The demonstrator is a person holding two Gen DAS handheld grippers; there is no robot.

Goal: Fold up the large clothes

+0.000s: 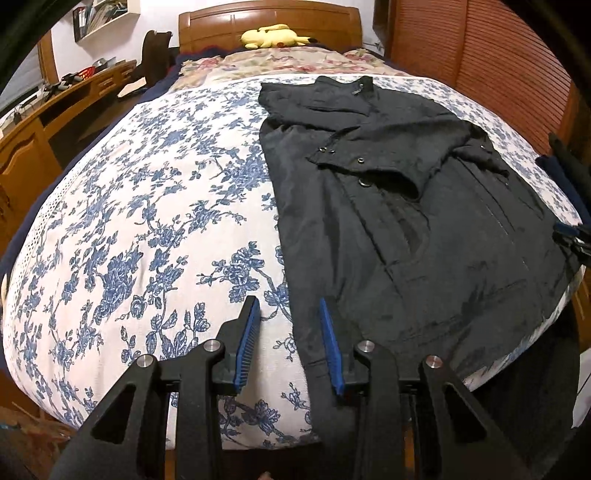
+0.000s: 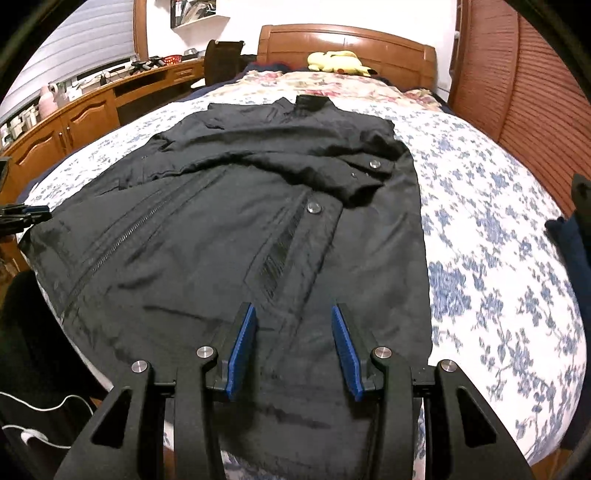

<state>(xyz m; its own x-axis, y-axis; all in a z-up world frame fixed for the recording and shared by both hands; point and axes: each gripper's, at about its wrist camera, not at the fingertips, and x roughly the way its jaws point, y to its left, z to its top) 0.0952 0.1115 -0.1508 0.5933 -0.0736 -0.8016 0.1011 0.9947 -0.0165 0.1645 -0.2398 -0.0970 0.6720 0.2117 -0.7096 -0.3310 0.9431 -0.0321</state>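
Note:
A large black jacket (image 1: 417, 206) lies flat on the bed, collar toward the headboard, with both sleeves folded across its chest. In the right wrist view the jacket (image 2: 229, 229) fills the middle, its zipper and snap buttons showing. My left gripper (image 1: 290, 306) is open and empty, hovering over the jacket's left bottom hem. My right gripper (image 2: 293, 314) is open and empty, hovering above the jacket's bottom hem near the right side. Each gripper's tip shows at the edge of the other's view.
The bed has a blue-and-white floral cover (image 1: 129, 221) and a wooden headboard (image 1: 269, 22). A yellow plush toy (image 1: 273, 37) lies by the pillows. A wooden desk (image 2: 85, 107) runs along the left; a slatted wooden wardrobe (image 2: 524, 85) stands on the right.

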